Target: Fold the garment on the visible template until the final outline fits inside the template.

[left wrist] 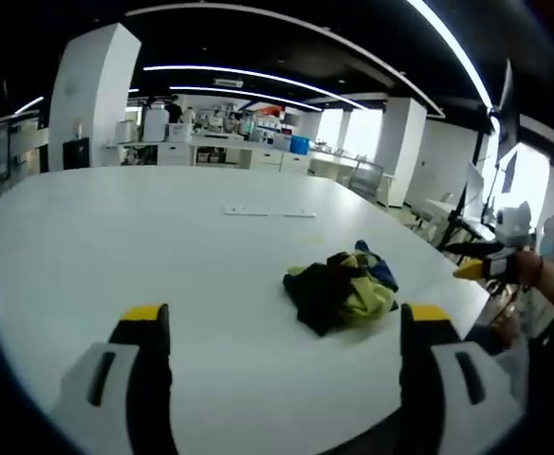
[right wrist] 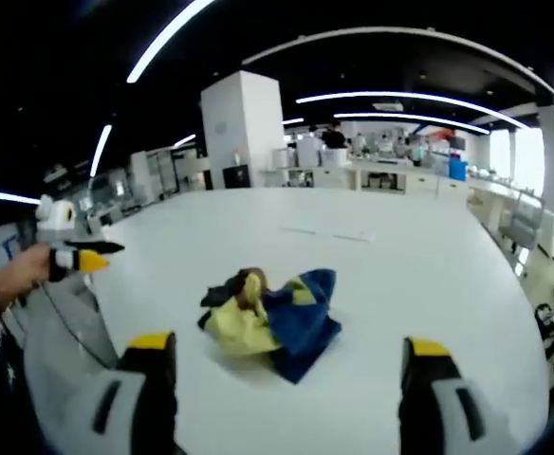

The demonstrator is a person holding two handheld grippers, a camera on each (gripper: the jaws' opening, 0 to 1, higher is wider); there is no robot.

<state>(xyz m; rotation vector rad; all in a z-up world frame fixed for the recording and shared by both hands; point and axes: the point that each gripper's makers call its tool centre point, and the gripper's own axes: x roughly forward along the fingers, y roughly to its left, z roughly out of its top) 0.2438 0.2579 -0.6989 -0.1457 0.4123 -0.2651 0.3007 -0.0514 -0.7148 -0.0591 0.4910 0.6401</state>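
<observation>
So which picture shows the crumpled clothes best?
The right gripper view. The crumpled yellow, blue and black garment sits near the middle there, large and close, between that tool's open jaws. In the left gripper view the same garment looks smaller, darker and off to the right on the white table.

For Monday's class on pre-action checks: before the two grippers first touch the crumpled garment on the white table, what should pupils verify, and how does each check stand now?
1. Garment in sight: ok, a crumpled yellow, blue and black heap in both views.
2. Garment fully on the table: ok, away from the edges.
3. Left gripper free: ok, jaws wide apart, nothing between.
4. Right gripper free: ok, jaws wide apart, nothing between.
5. Folding template located: cannot tell, no outline stands out on the tabletop.
6. Garment flat enough to fold: not ok, bunched up.
</observation>
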